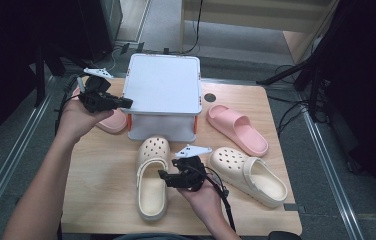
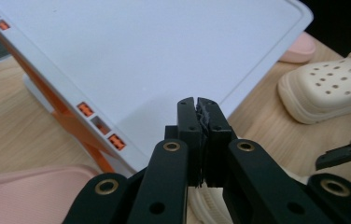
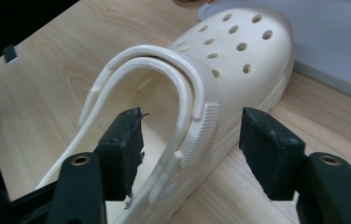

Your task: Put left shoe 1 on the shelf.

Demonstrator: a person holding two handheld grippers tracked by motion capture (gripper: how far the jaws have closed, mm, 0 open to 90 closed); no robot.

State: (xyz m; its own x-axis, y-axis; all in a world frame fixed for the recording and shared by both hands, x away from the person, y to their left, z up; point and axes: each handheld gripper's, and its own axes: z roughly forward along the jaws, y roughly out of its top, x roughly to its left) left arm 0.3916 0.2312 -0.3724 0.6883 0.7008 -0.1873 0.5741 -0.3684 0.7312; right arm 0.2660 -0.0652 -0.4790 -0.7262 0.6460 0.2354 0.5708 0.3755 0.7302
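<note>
Cream clog (image 1: 152,176) lies at the table's (image 1: 101,190) 6 o'clock, toe toward the white box (image 1: 163,85). Right gripper (image 1: 168,176) has its jaws spread wide around the clog's side wall and strap, pads not pressing. Left gripper (image 1: 126,103), at 10 o'clock beside the box lid, has its jaws closed together on nothing.

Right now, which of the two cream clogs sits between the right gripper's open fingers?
The left cream clog, the one directly in front of the white box. The right gripper straddles its side wall; the other cream clog lies apart, beside the pink slide.
</note>
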